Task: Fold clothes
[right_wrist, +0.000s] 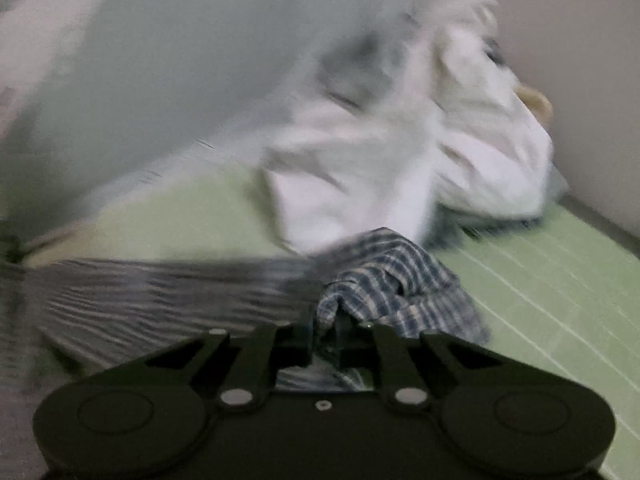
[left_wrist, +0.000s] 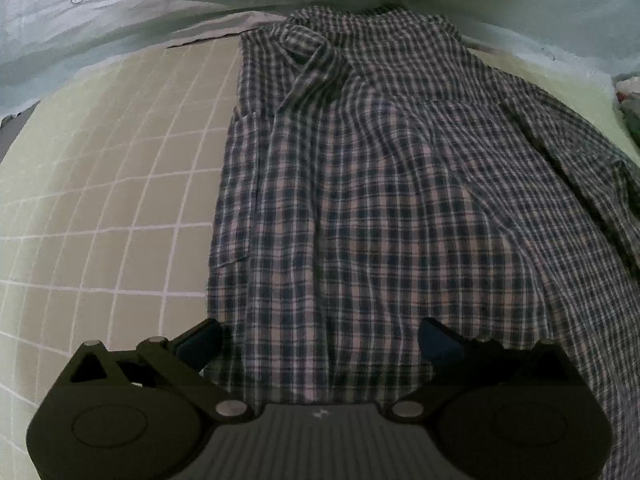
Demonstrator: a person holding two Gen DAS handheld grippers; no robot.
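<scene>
A dark blue and white checked shirt (left_wrist: 360,184) lies spread flat on a pale green gridded sheet (left_wrist: 112,184), collar at the far end. My left gripper (left_wrist: 320,338) hovers over its near hem, jaws wide open, with cloth below but nothing pinched. In the blurred right wrist view my right gripper (right_wrist: 326,334) is shut on a bunched end of the checked shirt (right_wrist: 396,284), likely a sleeve, which stretches away to the left.
A heap of white clothes (right_wrist: 400,148) lies on the green sheet (right_wrist: 540,280) beyond the right gripper. A pale quilt with a fruit print (left_wrist: 120,12) borders the far side of the bed. A wall rises at the right.
</scene>
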